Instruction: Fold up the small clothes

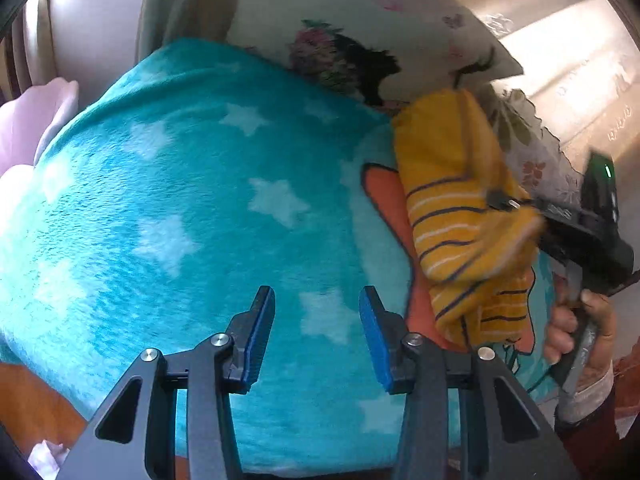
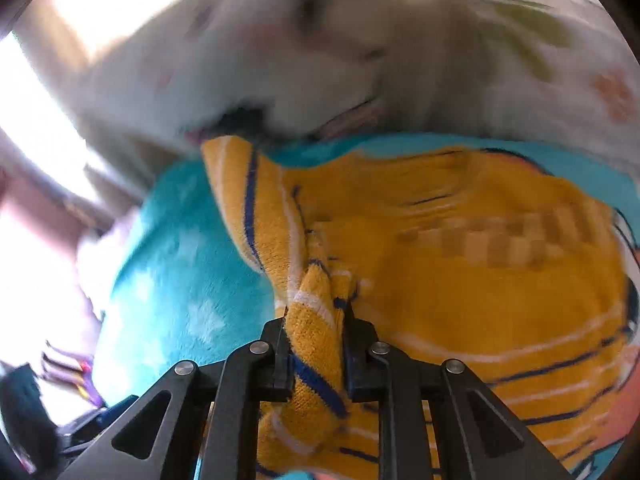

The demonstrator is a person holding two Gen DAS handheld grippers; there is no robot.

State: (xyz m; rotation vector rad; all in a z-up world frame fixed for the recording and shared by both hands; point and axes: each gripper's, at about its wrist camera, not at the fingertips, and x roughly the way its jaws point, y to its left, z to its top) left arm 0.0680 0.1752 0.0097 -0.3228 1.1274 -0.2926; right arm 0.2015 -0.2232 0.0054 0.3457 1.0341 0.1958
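My right gripper (image 2: 316, 320) is clamped on a bunched edge of the yellow garment (image 1: 460, 216). It lies right of my empty, parted left gripper (image 1: 318, 332), long axis running away along the blanket (image 1: 180, 200); right hand nearer.

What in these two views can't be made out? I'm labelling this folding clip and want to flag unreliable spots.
- Right wrist view: the white printed pillow is motion-blurred; its pattern is unreadable.
- Right wrist view: the yellow striped knit garment runs past the bottom edge; its shape is unclear.
- Left wrist view: the right gripper tips are buried in that garment.
- Left wrist view: the teal star-patterned fleece blanket hides what lies beneath.
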